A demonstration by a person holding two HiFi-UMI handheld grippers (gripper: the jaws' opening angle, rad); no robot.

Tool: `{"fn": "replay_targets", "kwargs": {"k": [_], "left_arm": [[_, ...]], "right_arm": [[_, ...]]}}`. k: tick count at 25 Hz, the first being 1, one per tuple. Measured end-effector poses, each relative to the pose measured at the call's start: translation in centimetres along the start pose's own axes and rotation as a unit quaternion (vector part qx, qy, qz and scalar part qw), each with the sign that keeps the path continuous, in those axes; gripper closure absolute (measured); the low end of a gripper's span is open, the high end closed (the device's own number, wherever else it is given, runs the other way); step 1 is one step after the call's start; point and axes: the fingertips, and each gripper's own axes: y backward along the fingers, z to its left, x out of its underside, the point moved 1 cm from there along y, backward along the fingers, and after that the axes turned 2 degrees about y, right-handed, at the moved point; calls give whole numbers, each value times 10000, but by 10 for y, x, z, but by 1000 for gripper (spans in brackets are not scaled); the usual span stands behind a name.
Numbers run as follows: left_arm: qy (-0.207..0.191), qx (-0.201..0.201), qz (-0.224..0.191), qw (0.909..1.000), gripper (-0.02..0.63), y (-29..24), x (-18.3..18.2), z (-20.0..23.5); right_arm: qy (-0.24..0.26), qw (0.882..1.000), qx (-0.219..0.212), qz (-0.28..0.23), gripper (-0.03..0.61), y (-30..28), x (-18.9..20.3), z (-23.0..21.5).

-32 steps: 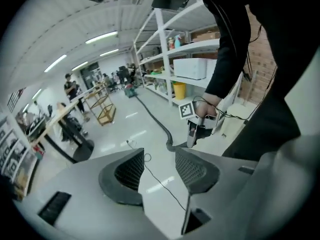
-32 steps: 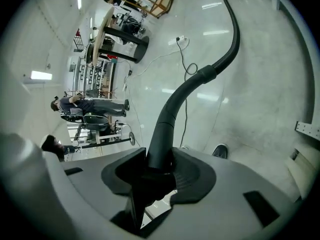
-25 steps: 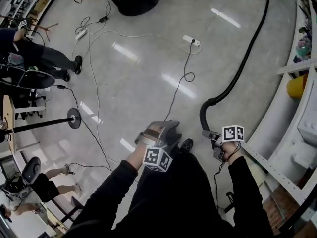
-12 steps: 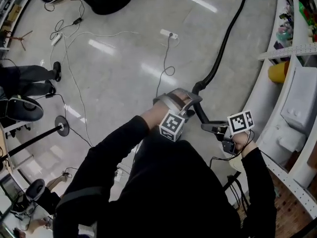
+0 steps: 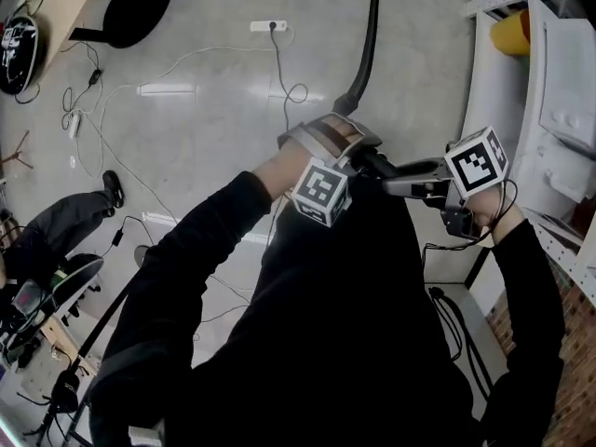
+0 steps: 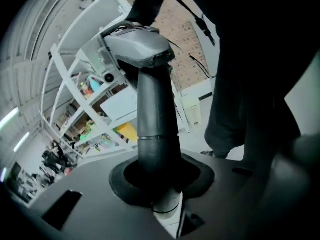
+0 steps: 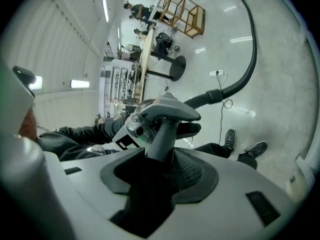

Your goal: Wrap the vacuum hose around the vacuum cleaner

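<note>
A pale, glossy floor (image 5: 205,110) is seen across most of the head view. White shelving (image 5: 549,82) is ranged along its right edge, with a yellow container (image 5: 510,33) stood on it. The lower half of the frame is filled by the black sleeves (image 5: 214,250) of the person by whom both tools are carried. A black round base (image 5: 140,3) is set at the upper left.

The black vacuum hose (image 5: 366,35) is led down from the top edge over the floor and is bent at a cuff just above the tools. It is then passed across between them, raised off the floor before the person's chest. The left gripper (image 5: 346,142) is clamped round the hose near the cuff; its jaws have just been closing, and the hose is caught between them. The right gripper (image 5: 393,177) is clenched on the hose too, just beside the left one, with a short length of hose stretched between the two.

A bystander's dark shoe (image 5: 113,187) is seen at the left. A white power strip (image 5: 268,26) and thin cables (image 5: 186,63) are laid on the floor near the top.
</note>
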Motion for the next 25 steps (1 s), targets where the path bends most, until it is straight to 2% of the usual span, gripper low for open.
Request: {"fn": "replay_targets", "kwargs": {"k": [1, 3, 4, 5, 6, 7, 8, 9, 10, 12, 14, 15, 16, 19, 22, 24, 25], "left_arm": [[199, 124, 24, 9997, 506, -4, 2, 3], [507, 276, 120, 9983, 506, -12, 7, 11], [728, 279, 160, 9968, 506, -15, 10, 20], [1069, 236, 181, 9938, 506, -17, 13, 33], [1547, 167, 174, 9877, 506, -17, 14, 49], [2129, 96, 135, 9769, 506, -16, 14, 68], [2750, 39, 66, 9614, 506, -14, 11, 88], [3341, -1, -26, 9425, 506, -10, 6, 107], [3855, -34, -136, 9226, 505, -6, -1, 126], [4620, -139, -396, 8859, 505, 0, -19, 166], [5171, -278, -642, 8531, 502, 4, -39, 204], [5397, -321, -733, 8381, 502, 5, -49, 220], [5586, -330, -796, 8250, 500, 5, -59, 233], [6021, -200, -903, 7930, 499, 2, -87, 255], [6466, -113, -1037, 7557, 495, -3, -105, 269], [6656, -61, -1082, 7384, 492, -4, -112, 277], [6702, -16, -1106, 7339, 489, -4, -115, 279]], "right_arm": [[-118, 9986, -245, -443, 402, 13, -12, -1], [-81, 9848, -555, -1642, 374, 62, -48, -4], [246, 9735, -444, -2230, 370, 94, -66, -8], [792, 9587, -111, -2730, 370, 128, -81, -13], [1427, 9381, 389, -3132, 370, 160, -91, -17], [1992, 9126, 920, -3449, 371, 187, -96, -21], [2391, 8879, 1340, -3695, 371, 206, -96, -24], [2612, 8698, 1586, -3874, 371, 214, -92, -27], [2721, 8601, 1680, -3975, 371, 215, -86, -30], [2922, 8589, 1621, -3880, 371, 196, -79, -34], [3287, 8629, 1502, -3532, 351, 171, -80, -32], [3518, 8603, 1520, -3362, 324, 162, -84, -30], [3765, 8531, 1639, -3219, 305, 158, -91, -29], [4491, 8164, 2210, -2881, 272, 158, -112, -28], [5117, 7950, 2308, -2299, 269, 146, -119, -25], [5384, 7772, 2549, -2028, 278, 141, -121, -29], [5435, 7703, 2657, -2018, 320, 142, -122, -30]]}}
